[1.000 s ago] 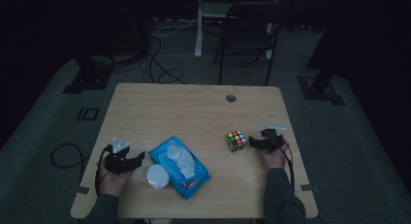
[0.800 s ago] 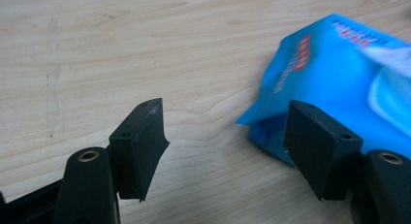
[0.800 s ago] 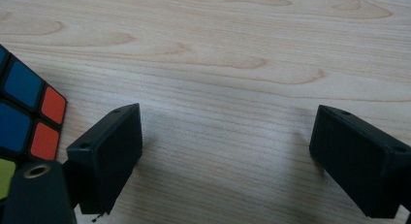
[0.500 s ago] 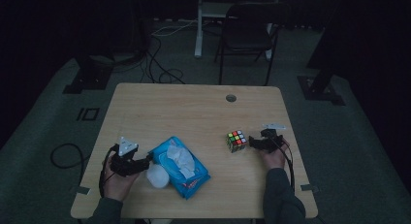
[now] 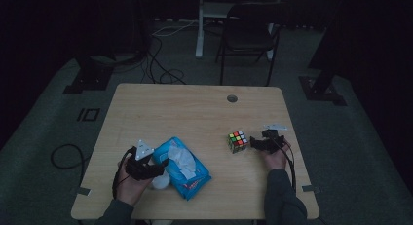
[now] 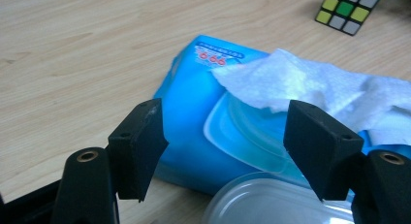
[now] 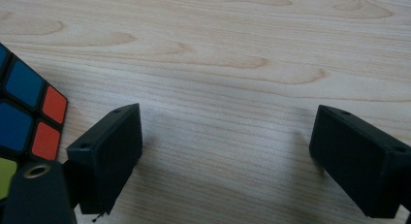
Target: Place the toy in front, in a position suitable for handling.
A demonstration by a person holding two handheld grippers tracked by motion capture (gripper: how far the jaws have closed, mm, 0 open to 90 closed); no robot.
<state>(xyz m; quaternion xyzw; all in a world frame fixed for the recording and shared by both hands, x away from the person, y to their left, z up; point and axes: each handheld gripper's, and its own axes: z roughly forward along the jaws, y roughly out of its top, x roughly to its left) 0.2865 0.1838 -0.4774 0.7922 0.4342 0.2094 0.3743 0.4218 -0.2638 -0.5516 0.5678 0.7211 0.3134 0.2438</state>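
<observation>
Our left tongs (image 6: pixel 223 151) and right tongs (image 7: pixel 228 161) gape; we'd pinch the wipes pack's (image 6: pixel 194 117) soft, light wipe (image 6: pixel 310 83).

- High view is dim; the surrounding floor falls into near black.
- Both gripper views are bright and evenly lit.
- Nearest jaw edges look soft, with faint shadows.

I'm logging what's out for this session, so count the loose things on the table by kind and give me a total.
Wet wipes pack: 1
Clear plastic lid or container, by the left gripper: 1
Puzzle cube, beside the right gripper: 1
Total: 3
</observation>
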